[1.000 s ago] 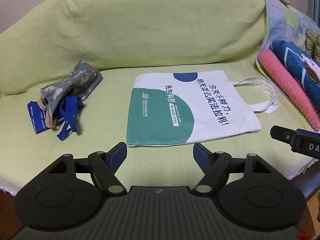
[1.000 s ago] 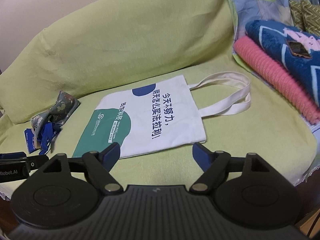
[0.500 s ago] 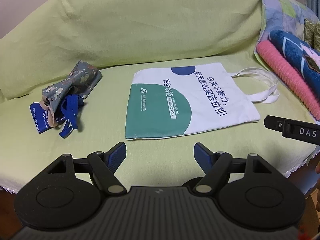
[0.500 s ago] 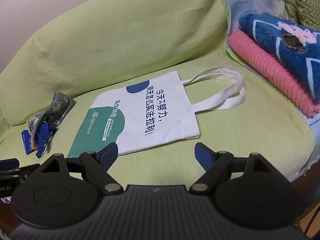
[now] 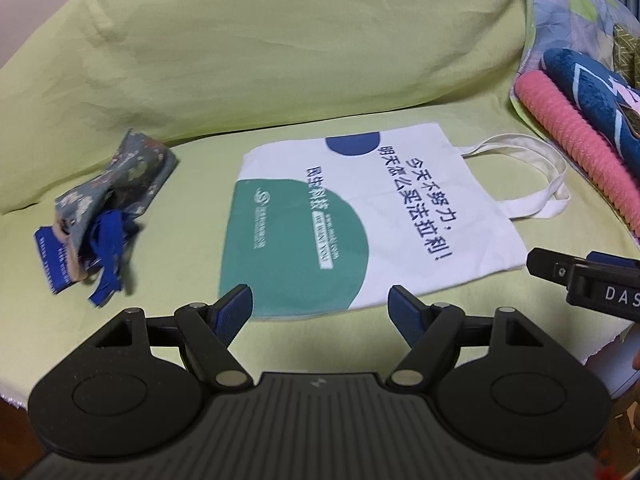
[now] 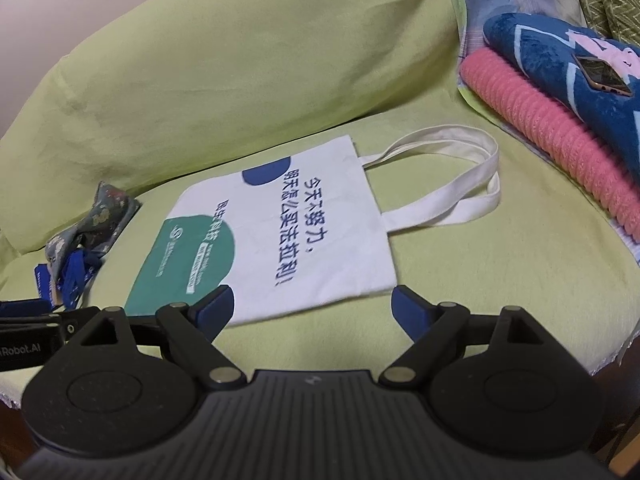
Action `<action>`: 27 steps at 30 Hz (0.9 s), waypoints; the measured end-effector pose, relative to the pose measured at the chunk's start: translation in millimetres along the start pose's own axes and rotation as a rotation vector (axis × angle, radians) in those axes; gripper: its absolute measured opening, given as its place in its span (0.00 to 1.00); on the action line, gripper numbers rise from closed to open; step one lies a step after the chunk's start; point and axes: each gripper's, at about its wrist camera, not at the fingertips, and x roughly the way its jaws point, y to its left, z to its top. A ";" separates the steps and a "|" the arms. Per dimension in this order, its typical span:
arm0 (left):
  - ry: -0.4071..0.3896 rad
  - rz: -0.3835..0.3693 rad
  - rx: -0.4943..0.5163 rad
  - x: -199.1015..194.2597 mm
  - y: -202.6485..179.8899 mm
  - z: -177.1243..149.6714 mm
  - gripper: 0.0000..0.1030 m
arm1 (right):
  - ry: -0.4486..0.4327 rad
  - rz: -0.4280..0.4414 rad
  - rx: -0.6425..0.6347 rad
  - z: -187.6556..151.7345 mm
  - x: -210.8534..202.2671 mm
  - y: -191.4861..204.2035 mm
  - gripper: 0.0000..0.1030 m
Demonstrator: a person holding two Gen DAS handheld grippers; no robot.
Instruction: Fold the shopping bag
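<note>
A white shopping bag (image 5: pixel 360 216) with a green patch, a blue spot and dark lettering lies flat on the green sofa seat, its cream handles (image 5: pixel 536 176) stretched to the right. It also shows in the right wrist view (image 6: pixel 280 232), handles (image 6: pixel 460 172) to the right. My left gripper (image 5: pixel 322 308) is open and empty, just in front of the bag's near edge. My right gripper (image 6: pixel 312 306) is open and empty, over the bag's near right corner. The right gripper's side shows at the right edge of the left wrist view (image 5: pixel 588 284).
A bundle of folded bags (image 5: pixel 104 204) with blue straps lies on the seat to the left. A pink knit roll (image 6: pixel 560 148) and a blue cushion (image 6: pixel 568 72) with a phone (image 6: pixel 604 74) on it are stacked at the right. The sofa's front edge (image 6: pixel 624 344) is near.
Both grippers have moved slightly forward and to the left over the seat, toward the bag's near edge. Both jaws stay open. The bag has not moved.
</note>
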 end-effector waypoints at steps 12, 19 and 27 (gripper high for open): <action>0.027 -0.055 -0.005 51.9 11.0 20.2 0.75 | 0.024 -0.067 -0.018 26.5 39.2 -1.7 0.83; 0.074 -0.043 -0.038 80.9 40.3 9.5 0.75 | 0.091 -0.068 -0.062 21.0 75.6 14.9 0.83; 0.101 -0.036 -0.059 111.9 65.0 8.5 0.75 | 0.150 -0.059 -0.106 19.5 110.4 26.9 0.83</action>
